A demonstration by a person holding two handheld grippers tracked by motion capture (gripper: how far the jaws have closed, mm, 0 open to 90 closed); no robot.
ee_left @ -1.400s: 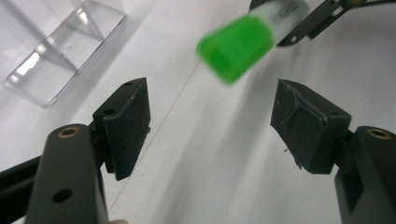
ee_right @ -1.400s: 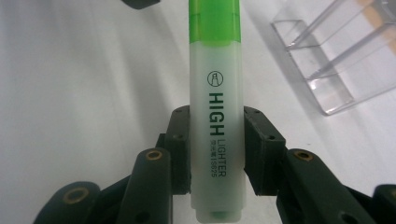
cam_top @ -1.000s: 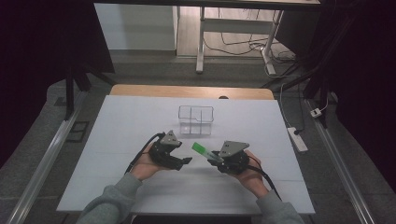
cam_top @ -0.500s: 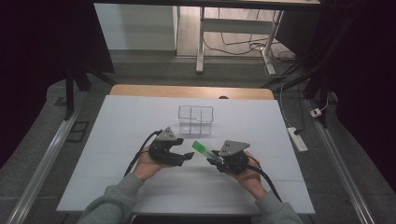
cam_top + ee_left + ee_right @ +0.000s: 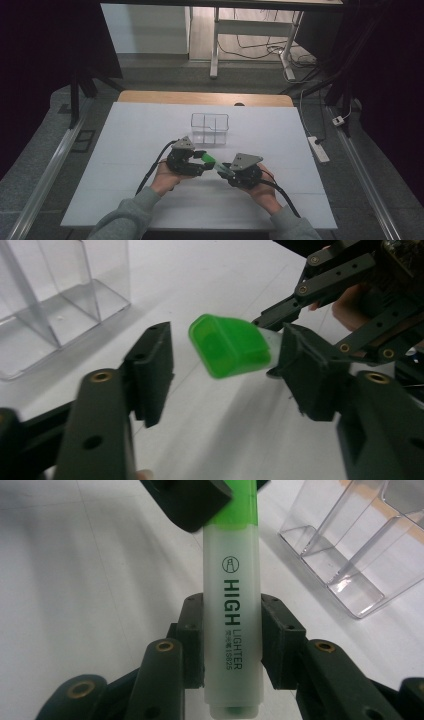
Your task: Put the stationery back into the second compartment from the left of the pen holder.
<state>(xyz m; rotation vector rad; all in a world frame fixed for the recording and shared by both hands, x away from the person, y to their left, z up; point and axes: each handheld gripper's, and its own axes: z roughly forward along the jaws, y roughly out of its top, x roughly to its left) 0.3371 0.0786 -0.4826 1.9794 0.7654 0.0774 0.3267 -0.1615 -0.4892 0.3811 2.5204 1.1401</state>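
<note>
The green highlighter (image 5: 232, 605) hangs above the near middle of the white worktop (image 5: 125, 145), its pale barrel clamped by the right gripper (image 5: 232, 640). The left gripper (image 5: 222, 365) has its fingers (image 5: 152, 370) spread around the green cap (image 5: 230, 345), not yet squeezing. Judging by that, the cap comes off next: close squarely on it, then pull straight along the barrel, clear of the clear plastic organizer (image 5: 210, 127) behind.

Left gripper (image 5: 200, 161): has moved right, jaws now straddling the highlighter (image 5: 214, 163) cap.
Gap between grippers: narrower than a second ago.

White table (image 5: 125, 150), grey floor (image 5: 45, 130), dark surroundings.
</note>
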